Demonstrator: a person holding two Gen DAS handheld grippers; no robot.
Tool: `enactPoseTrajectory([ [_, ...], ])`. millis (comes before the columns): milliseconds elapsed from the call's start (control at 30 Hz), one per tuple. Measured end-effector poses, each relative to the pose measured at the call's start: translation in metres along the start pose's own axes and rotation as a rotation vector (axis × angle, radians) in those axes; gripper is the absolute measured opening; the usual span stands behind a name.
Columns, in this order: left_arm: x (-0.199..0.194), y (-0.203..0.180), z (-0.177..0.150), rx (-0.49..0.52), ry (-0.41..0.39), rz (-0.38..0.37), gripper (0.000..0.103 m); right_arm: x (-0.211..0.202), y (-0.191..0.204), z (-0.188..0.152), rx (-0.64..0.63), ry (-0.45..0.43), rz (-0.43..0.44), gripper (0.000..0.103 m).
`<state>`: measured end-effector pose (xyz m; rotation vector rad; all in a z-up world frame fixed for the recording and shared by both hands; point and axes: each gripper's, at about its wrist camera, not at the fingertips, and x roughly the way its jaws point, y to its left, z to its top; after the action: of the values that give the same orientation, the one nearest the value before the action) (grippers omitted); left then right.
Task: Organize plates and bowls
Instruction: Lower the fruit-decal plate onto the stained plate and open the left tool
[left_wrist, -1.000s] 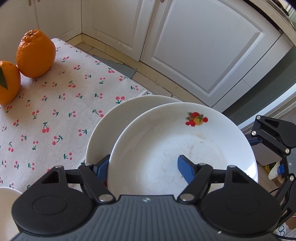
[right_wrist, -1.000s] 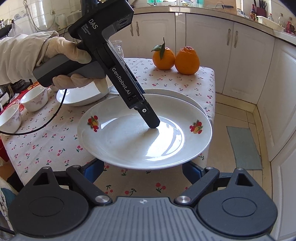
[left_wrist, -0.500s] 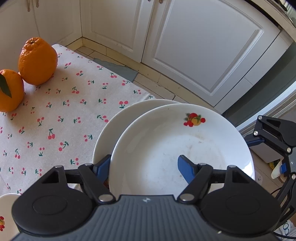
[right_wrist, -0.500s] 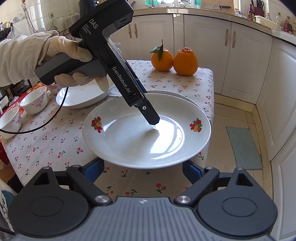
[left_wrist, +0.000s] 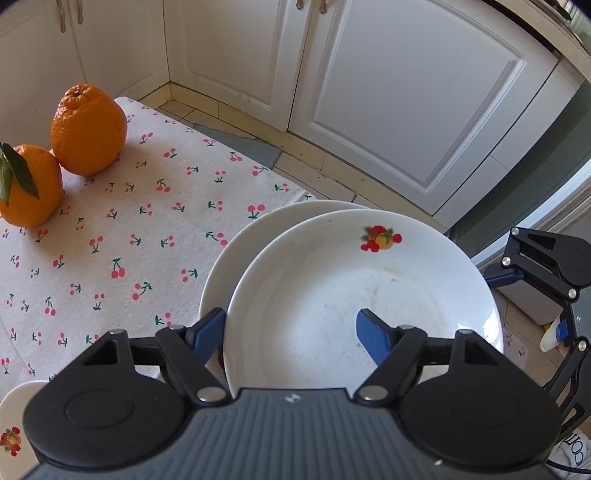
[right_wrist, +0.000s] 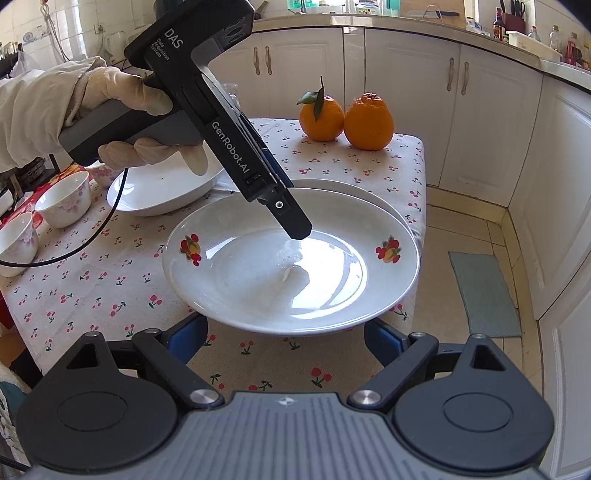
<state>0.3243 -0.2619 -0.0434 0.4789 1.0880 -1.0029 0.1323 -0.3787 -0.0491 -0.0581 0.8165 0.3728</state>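
Note:
A white deep plate with fruit marks (left_wrist: 332, 280) (right_wrist: 258, 273) lies slightly offset over a second white plate (left_wrist: 236, 258) (right_wrist: 369, 192) near the table's right edge. My left gripper (left_wrist: 290, 332) has its near rim. One blue pad is inside the bowl of the plate and the other is outside, under the rim. Its jaws are opening, with the rim still between the pads. The upper finger (right_wrist: 295, 225) touches the plate's inside, and the lower one is hidden. My right gripper (right_wrist: 286, 339) stands open just in front of the plate, holding nothing.
Two oranges (right_wrist: 343, 118) (left_wrist: 88, 129) sit at the table's far corner. A white oval dish (right_wrist: 159, 192) and small bowls (right_wrist: 64, 199) stand on the left, behind a gloved hand (right_wrist: 122, 110). Another marked plate (left_wrist: 14, 424) is nearby. Cabinets and a floor mat (right_wrist: 484, 291) lie beyond the edge.
The left wrist view has shifted a little, so the oranges now sit further right and lower in it. The plate keeps its place between the pads. The right gripper has held still.

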Motion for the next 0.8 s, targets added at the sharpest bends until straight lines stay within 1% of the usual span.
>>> enactPoseTrajectory([
  [100, -0.005, 0.0, -0.002, 0.003, -0.011, 0.008, 0.081, 0.001, 0.002, 0.001, -0.001, 0.0, -0.012, 0.095],
  [167, -0.007, 0.001, -0.002, 0.009, -0.019, 0.017, 0.081, 0.001, 0.003, 0.0, -0.004, -0.003, -0.018, 0.095],
  [333, -0.01, -0.001, -0.005, 0.021, -0.032, 0.062, 0.085, 0.001, 0.006, 0.001, -0.011, 0.004, -0.027, 0.096],
  [400, -0.012, 0.0, -0.007, 0.017, -0.04, 0.06, 0.086, 0.002, 0.008, 0.0, -0.01, 0.014, -0.03, 0.097],
  [500, -0.016, 0.0, -0.011, 0.0, -0.046, 0.064, 0.086, 0.0, 0.014, -0.002, -0.013, 0.006, -0.018, 0.101],
  [533, -0.019, 0.0, -0.013, -0.005, -0.054, 0.071, 0.086, -0.002, 0.017, -0.002, -0.013, 0.002, -0.016, 0.103],
  [667, -0.038, -0.007, -0.026, -0.027, -0.1, 0.104, 0.086, -0.007, 0.027, -0.002, -0.015, -0.009, -0.018, 0.103],
  [800, -0.066, -0.02, -0.046, -0.048, -0.17, 0.176, 0.088, -0.012, 0.041, -0.005, -0.013, -0.012, -0.031, 0.103],
])
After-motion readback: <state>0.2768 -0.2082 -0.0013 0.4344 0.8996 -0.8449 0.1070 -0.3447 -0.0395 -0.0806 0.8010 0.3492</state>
